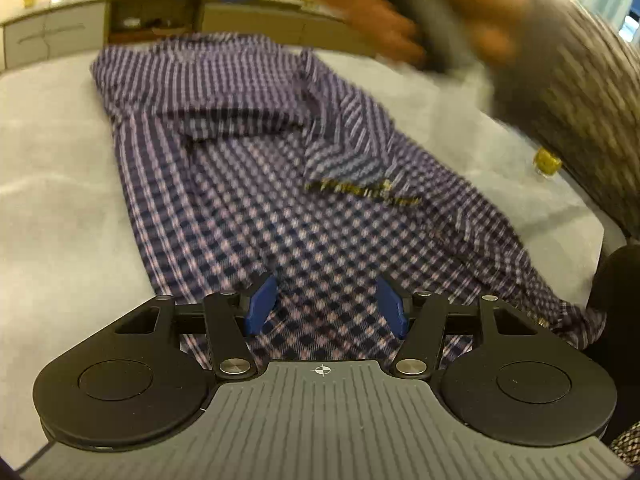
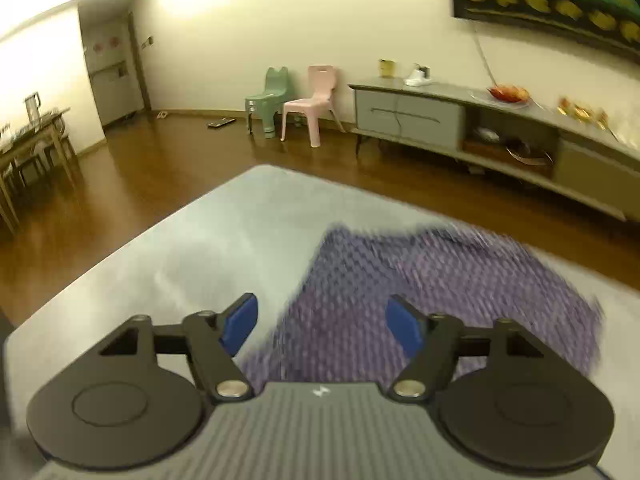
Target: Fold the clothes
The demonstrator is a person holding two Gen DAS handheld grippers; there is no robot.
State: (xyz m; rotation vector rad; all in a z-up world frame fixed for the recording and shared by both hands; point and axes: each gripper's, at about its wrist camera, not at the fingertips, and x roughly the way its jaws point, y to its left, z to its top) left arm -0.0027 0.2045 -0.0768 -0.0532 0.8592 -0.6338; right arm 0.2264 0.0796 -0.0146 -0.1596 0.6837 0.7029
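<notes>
A purple and navy checked shirt (image 1: 248, 184) lies spread on a grey padded surface (image 1: 60, 208), with one sleeve folded across its upper part and the collar label showing. My left gripper (image 1: 326, 300) is open and empty, hovering over the shirt's near end. In the right wrist view the same shirt (image 2: 440, 288) is blurred by motion. My right gripper (image 2: 322, 324) is open and empty above the shirt's edge. A blurred hand holding the right gripper (image 1: 420, 28) shows at the top of the left wrist view.
A low grey sideboard (image 2: 440, 116) with dishes stands along the wall. A green chair (image 2: 270, 98) and a pink chair (image 2: 314, 100) stand on the wooden floor. A wooden table (image 2: 32, 140) is at the far left. A small yellow glass (image 1: 547, 161) sits near the surface's right edge.
</notes>
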